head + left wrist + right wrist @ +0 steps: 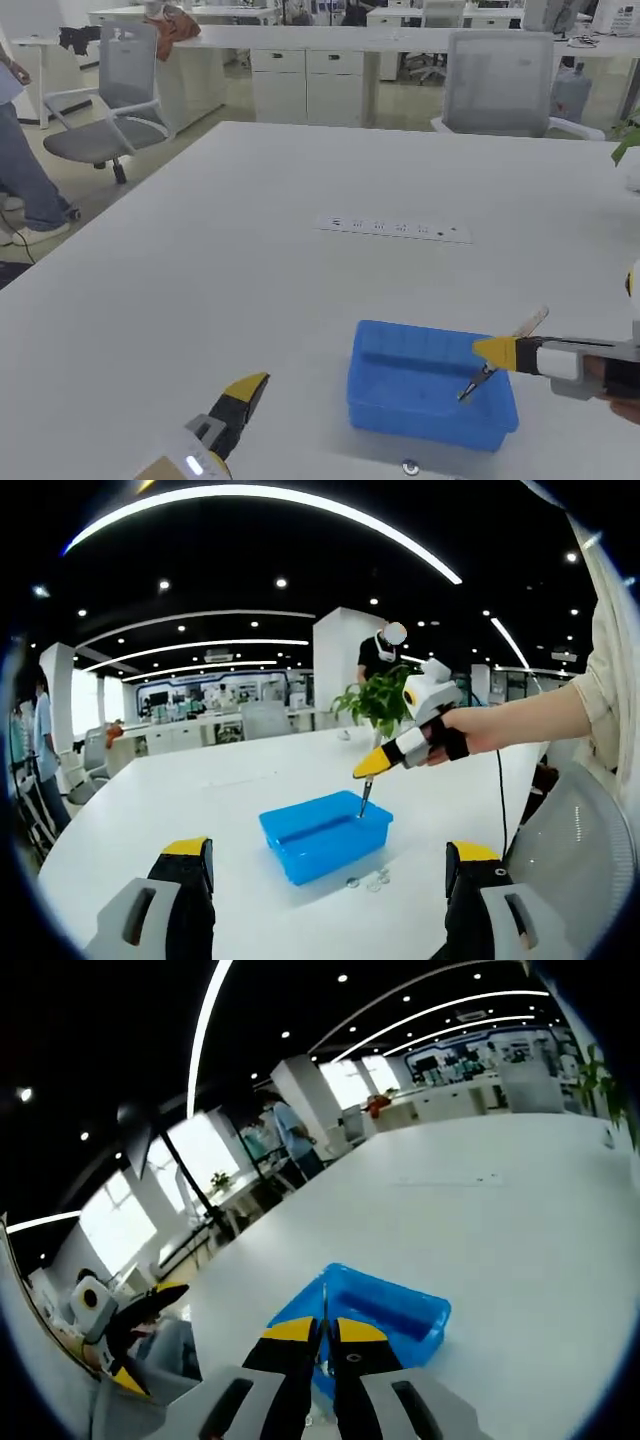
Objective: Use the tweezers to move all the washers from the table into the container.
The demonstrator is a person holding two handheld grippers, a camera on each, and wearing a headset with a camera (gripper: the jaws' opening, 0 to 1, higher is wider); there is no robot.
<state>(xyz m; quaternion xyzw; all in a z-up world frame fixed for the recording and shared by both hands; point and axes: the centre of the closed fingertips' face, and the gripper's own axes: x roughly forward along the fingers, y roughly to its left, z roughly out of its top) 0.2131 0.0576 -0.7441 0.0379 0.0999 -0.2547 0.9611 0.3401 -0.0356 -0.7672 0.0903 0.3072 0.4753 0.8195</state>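
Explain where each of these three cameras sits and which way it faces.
Left gripper view: rides the left gripper, facing the blue plastic container between open jaws; the person's hand and sleeve show.
Right gripper view: rides the right gripper, looking along jaws shut on thin metal tweezers toward the container.
Head view: on the headset, looking down at the white table and both grippers.
Shared: all see the container.
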